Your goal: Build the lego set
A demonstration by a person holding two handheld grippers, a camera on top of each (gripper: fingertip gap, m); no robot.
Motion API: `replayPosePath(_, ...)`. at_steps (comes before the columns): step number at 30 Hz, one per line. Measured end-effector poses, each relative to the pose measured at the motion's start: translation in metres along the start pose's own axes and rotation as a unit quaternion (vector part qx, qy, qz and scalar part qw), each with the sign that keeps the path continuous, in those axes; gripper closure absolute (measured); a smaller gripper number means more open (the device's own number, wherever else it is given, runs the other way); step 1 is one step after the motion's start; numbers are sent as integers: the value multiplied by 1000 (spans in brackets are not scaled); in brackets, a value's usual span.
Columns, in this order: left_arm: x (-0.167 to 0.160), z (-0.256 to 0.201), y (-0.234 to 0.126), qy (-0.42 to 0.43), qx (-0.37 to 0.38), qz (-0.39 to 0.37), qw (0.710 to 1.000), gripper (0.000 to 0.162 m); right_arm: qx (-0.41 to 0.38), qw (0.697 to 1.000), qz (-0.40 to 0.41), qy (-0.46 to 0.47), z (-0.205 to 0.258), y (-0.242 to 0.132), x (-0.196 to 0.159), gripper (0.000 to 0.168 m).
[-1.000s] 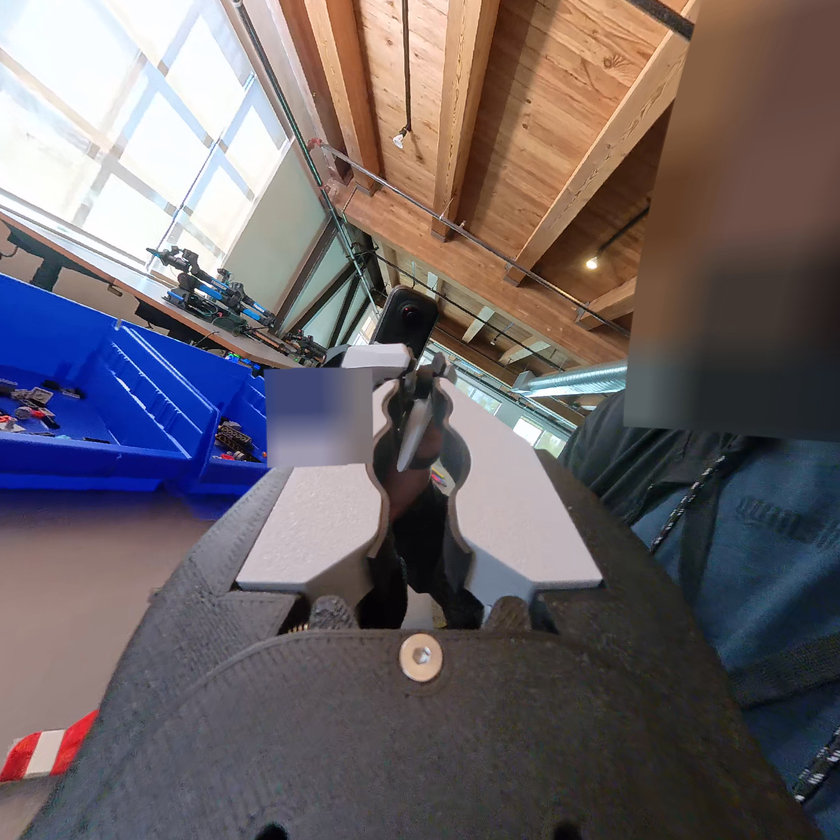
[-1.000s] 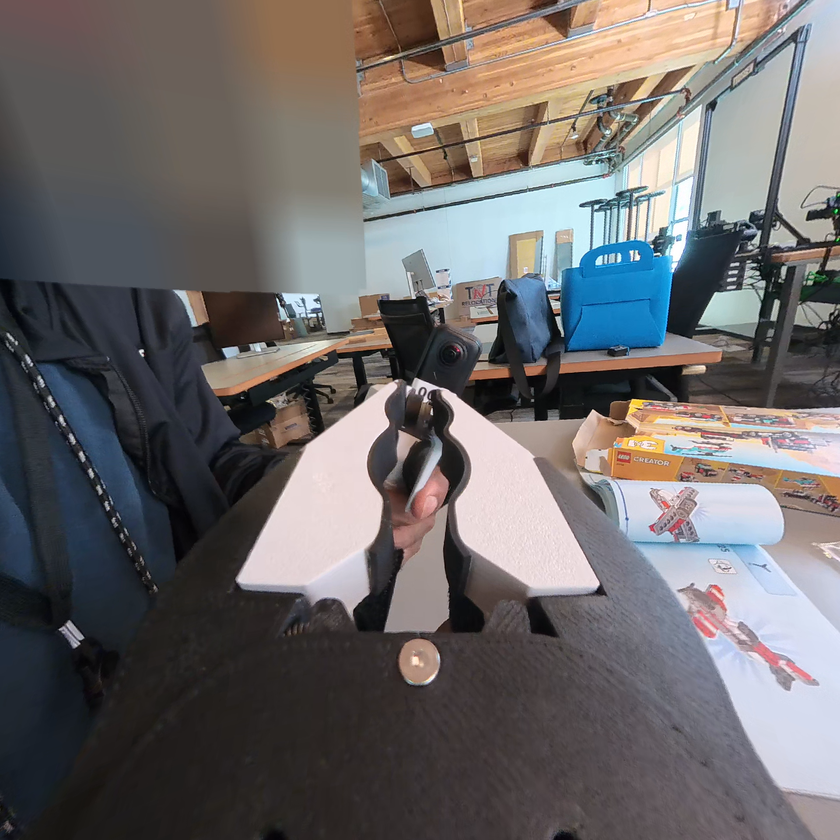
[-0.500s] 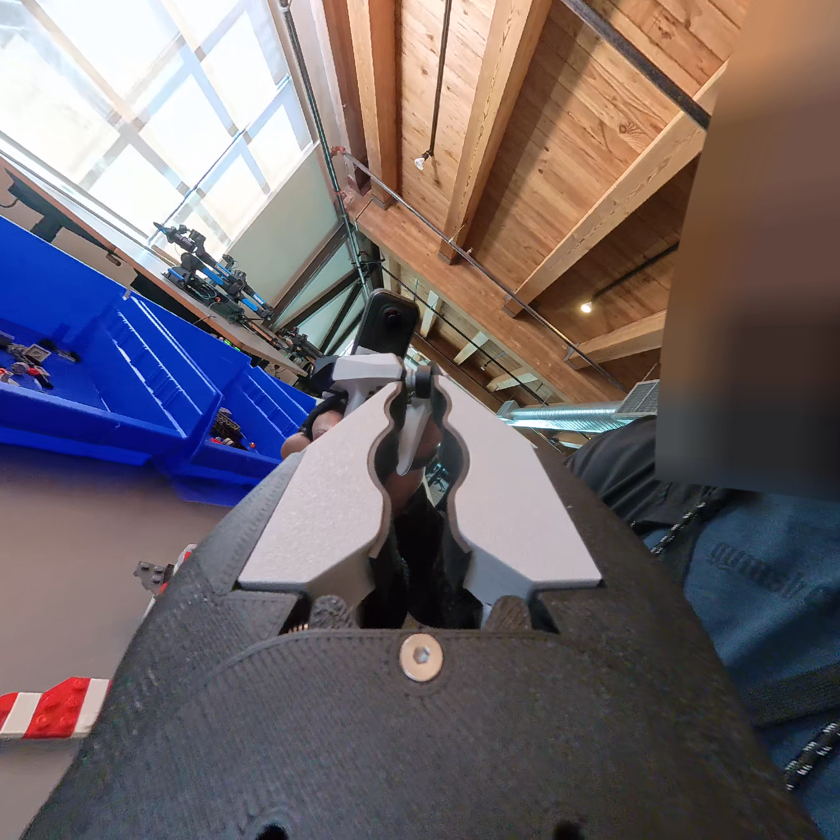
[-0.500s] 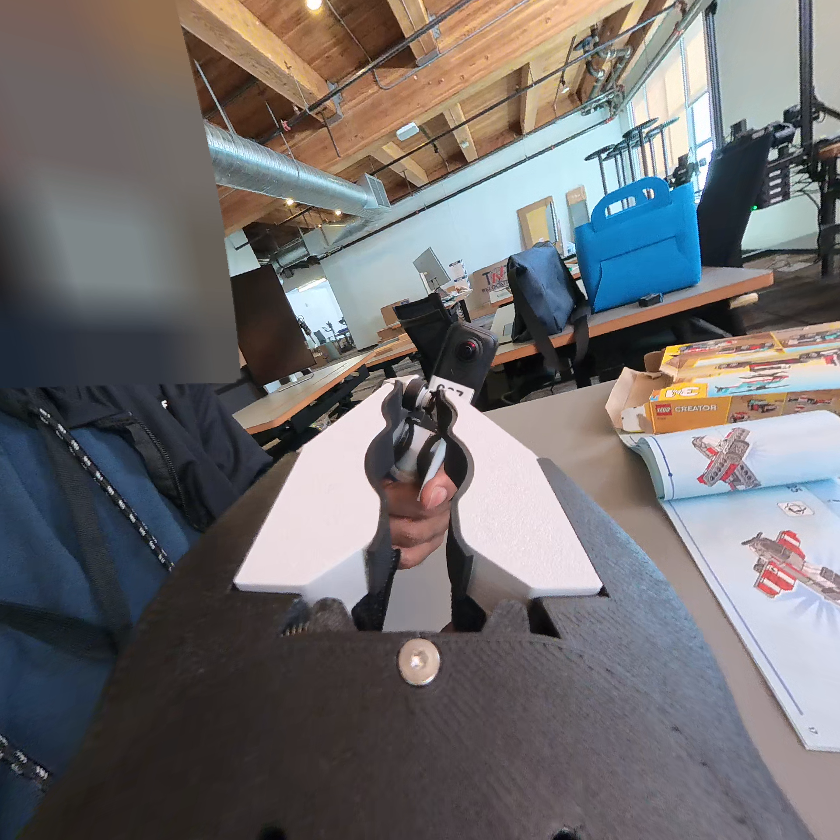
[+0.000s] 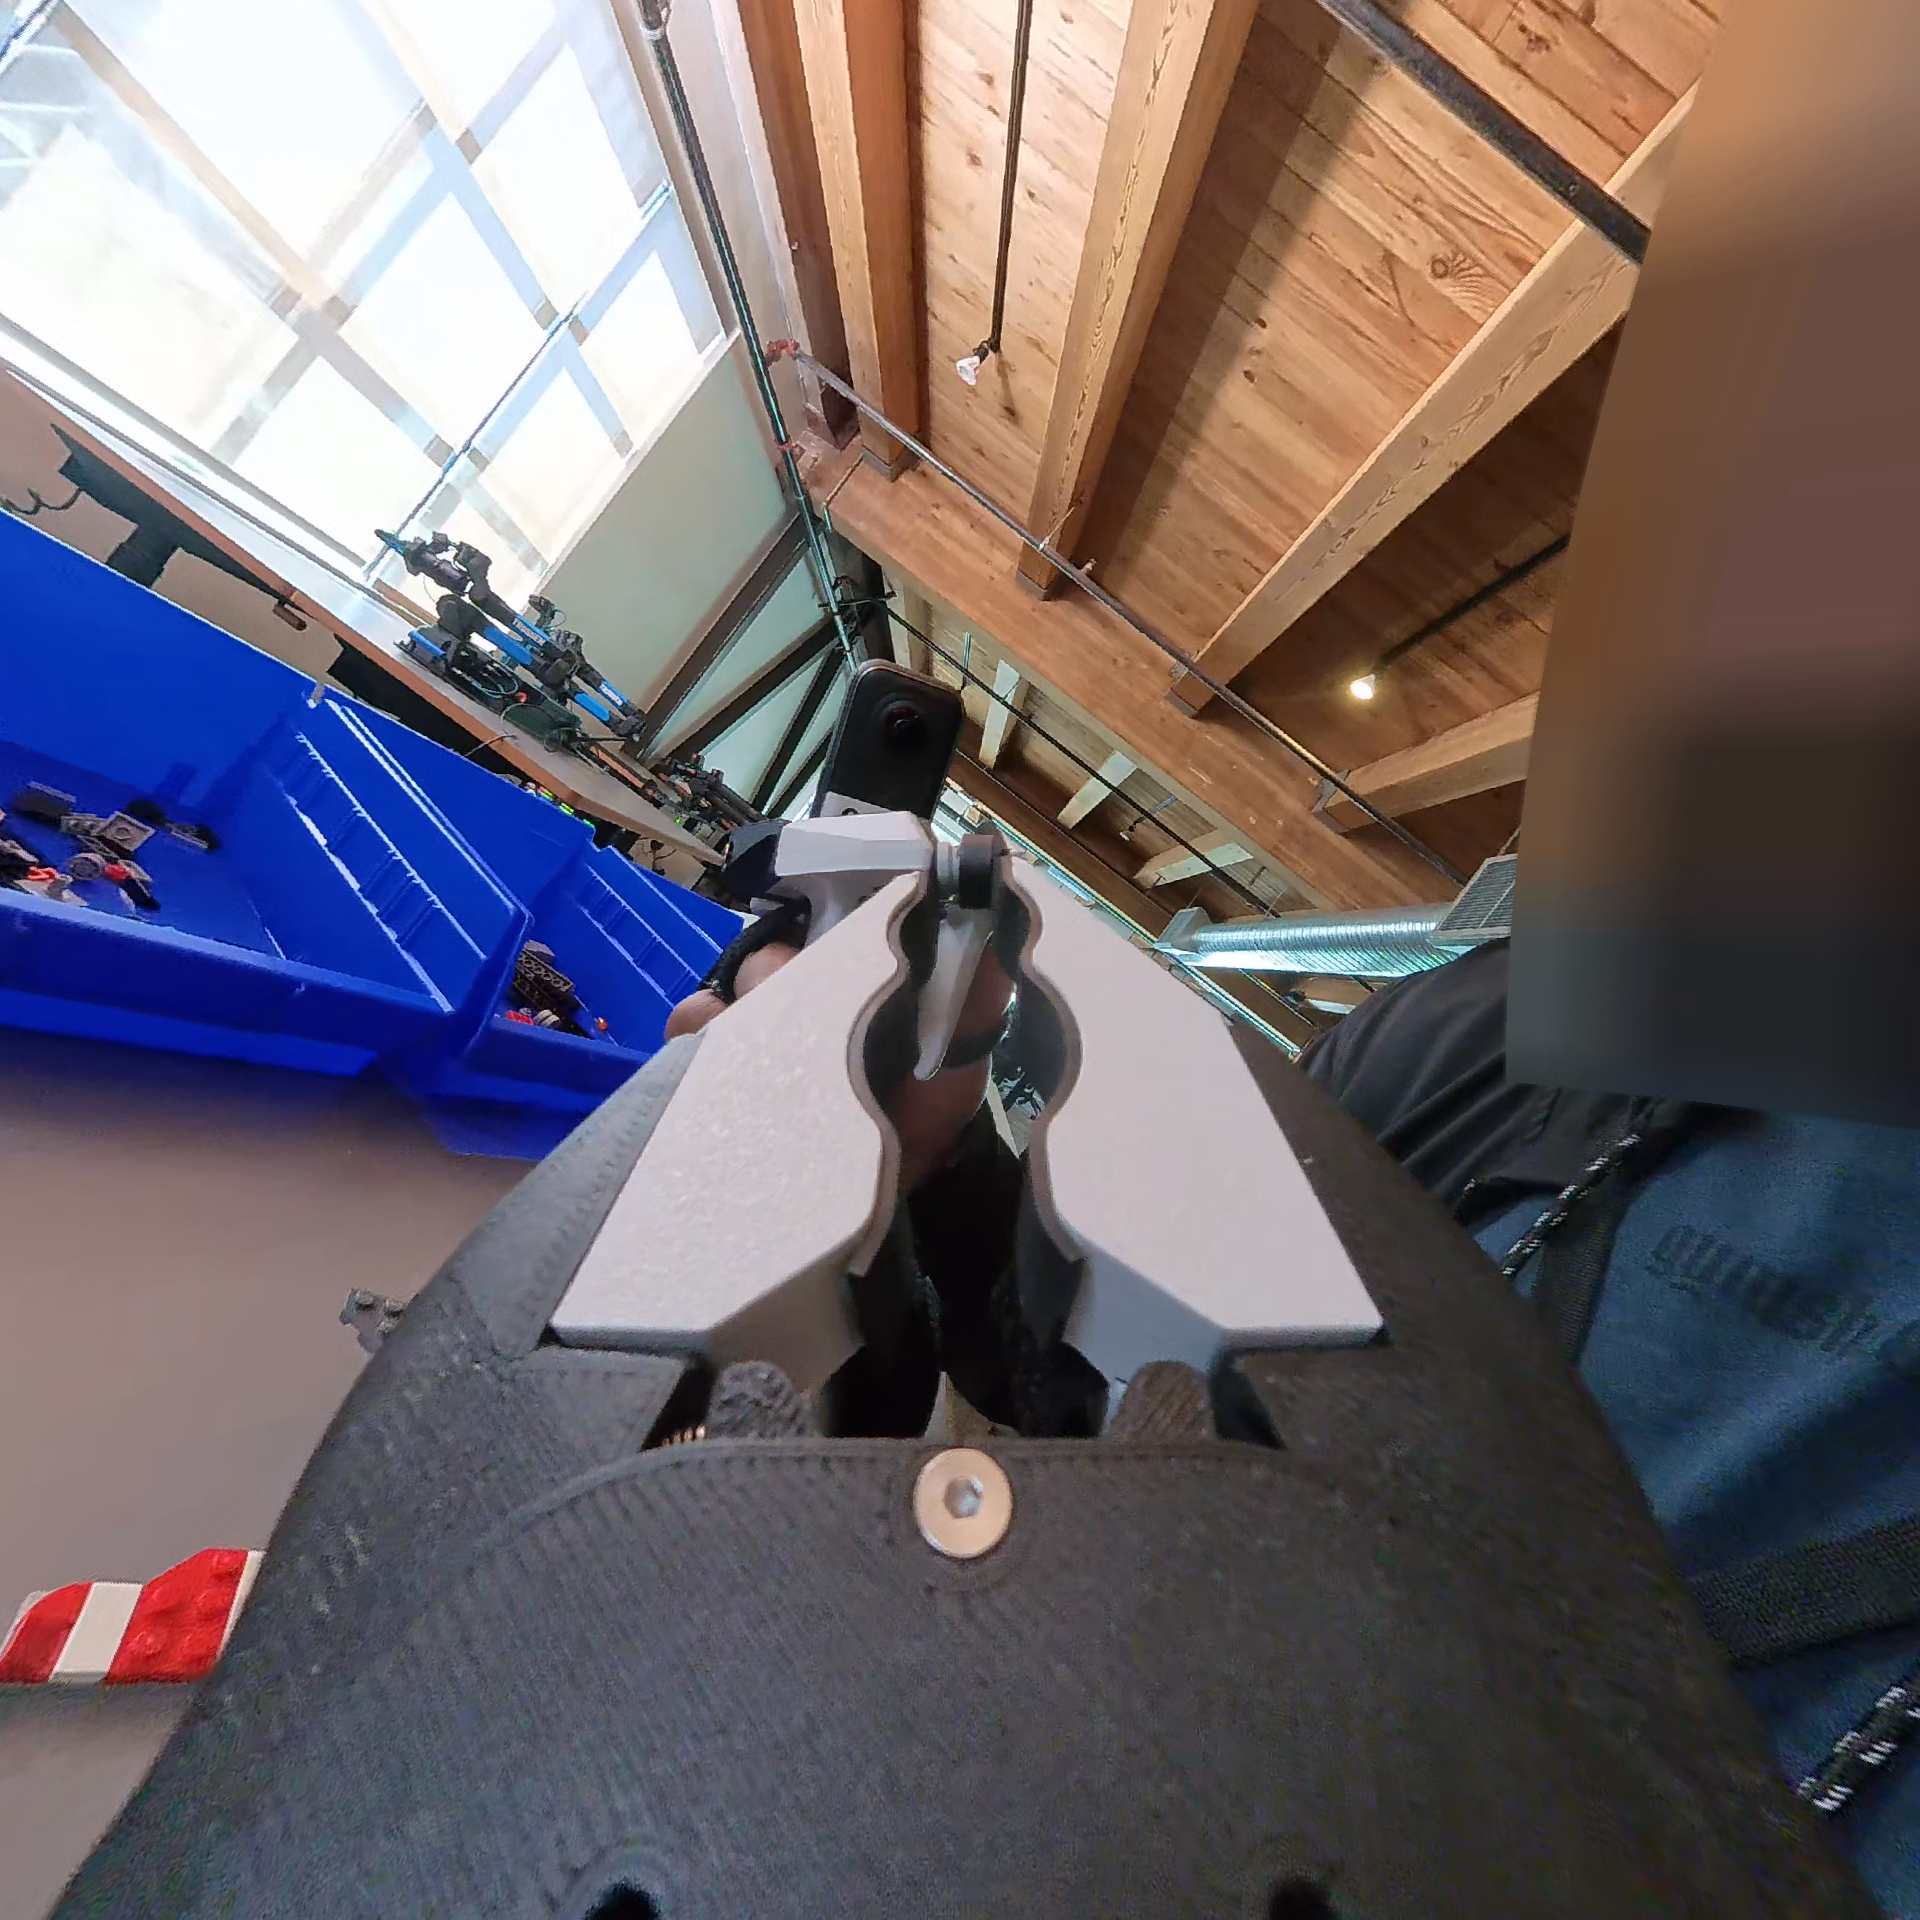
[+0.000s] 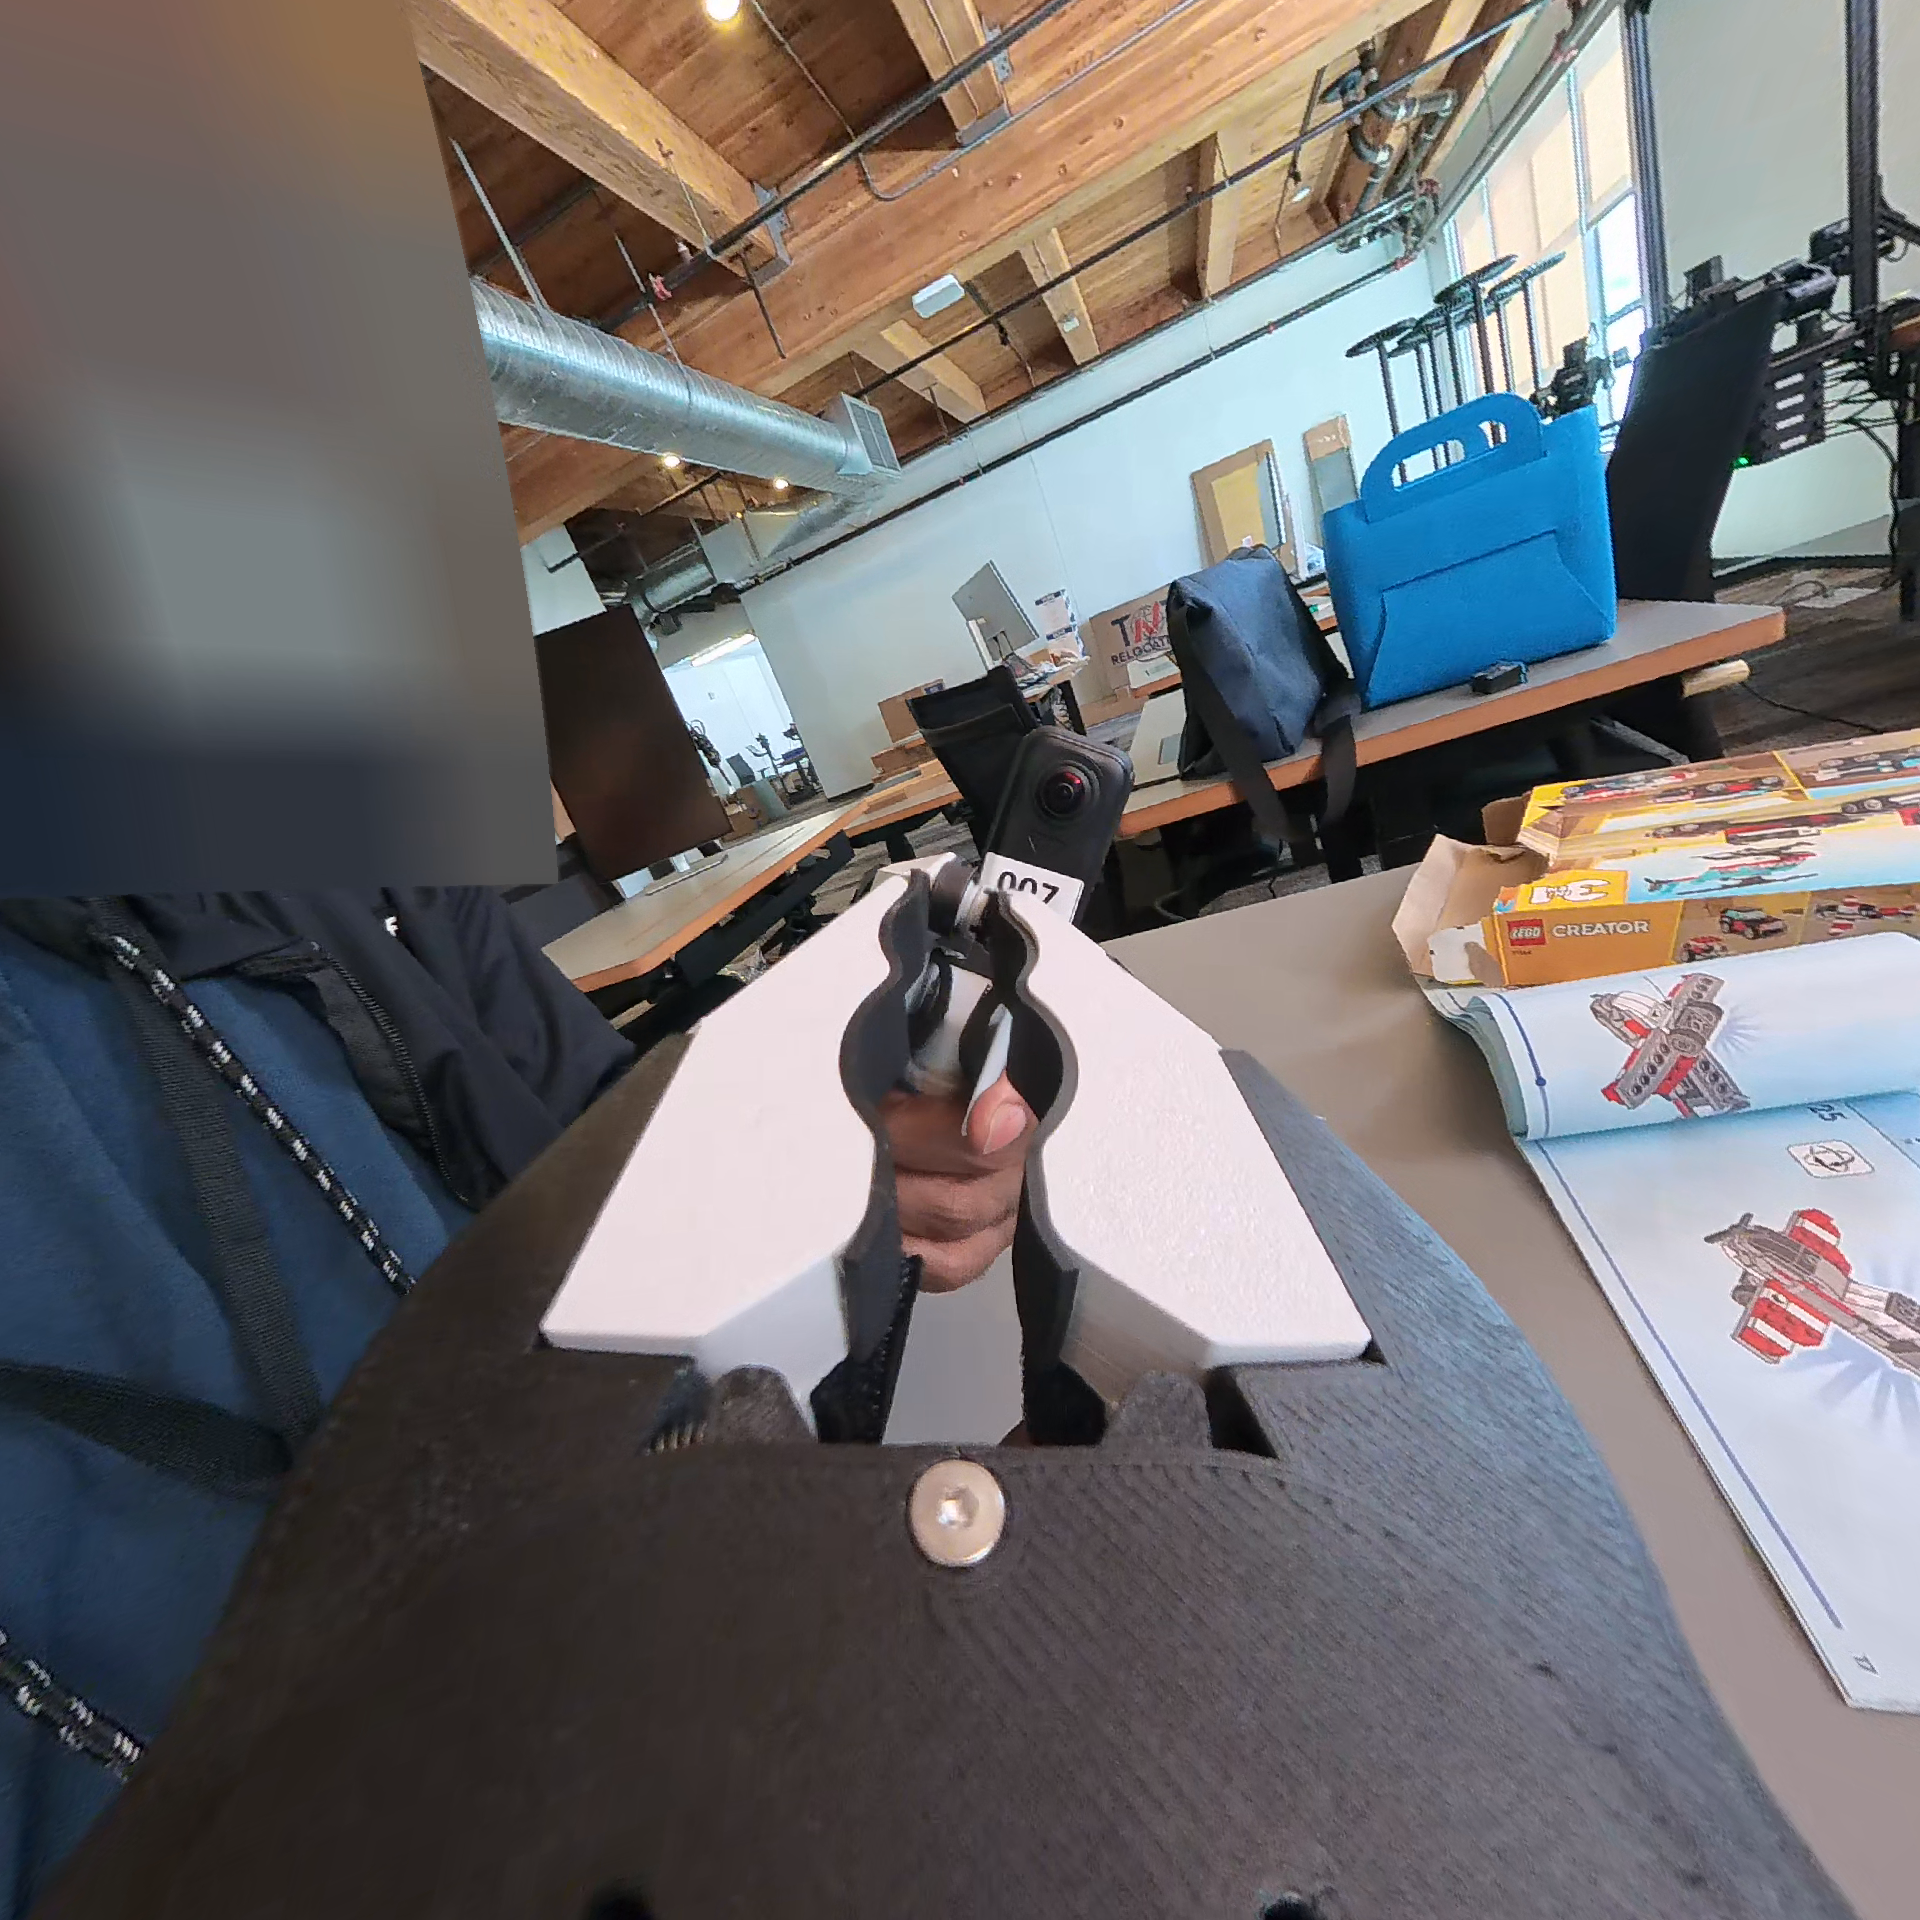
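My two grippers meet tip to tip in the air in front of the person's chest. In the left wrist view my left gripper point(image 5: 961, 883) is shut on a small propeller piece: a black hub pin point(image 5: 977, 868) sits between the tips and a grey blade point(image 5: 948, 982) hangs below. The right gripper's grey tip point(image 5: 852, 844) touches the same piece from the far side. In the right wrist view my right gripper point(image 6: 956, 906) is shut on the round grey hub point(image 6: 951, 896), with the pale blade point(image 6: 987, 1055) showing below it.
Blue parts bins point(image 5: 343, 894) with loose pieces stand at the left. A red and white striped plate point(image 5: 125, 1631) and a small dark piece point(image 5: 369, 1314) lie on the grey table. The open instruction booklet point(image 6: 1714, 1164) and the set's box point(image 6: 1662, 894) lie at the right. Only a small space, under 4 cm, lies between the two pairs of fingers.
Both grippers stay joined on the propeller piece and have tilted together. The right view now shows more ceiling. The blade hangs at a slightly different angle.
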State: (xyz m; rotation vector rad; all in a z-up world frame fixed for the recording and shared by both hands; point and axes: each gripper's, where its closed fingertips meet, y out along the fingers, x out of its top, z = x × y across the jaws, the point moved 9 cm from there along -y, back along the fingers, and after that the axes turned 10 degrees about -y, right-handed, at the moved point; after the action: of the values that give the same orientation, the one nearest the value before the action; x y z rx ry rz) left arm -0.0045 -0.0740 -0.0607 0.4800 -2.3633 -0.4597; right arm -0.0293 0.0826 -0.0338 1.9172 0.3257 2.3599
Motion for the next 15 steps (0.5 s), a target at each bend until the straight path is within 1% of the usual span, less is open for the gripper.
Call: replayPosePath(15,-1,-2,1,-9,-18,-2,1000,154,13,1000,-14,10,2,0,0,158)
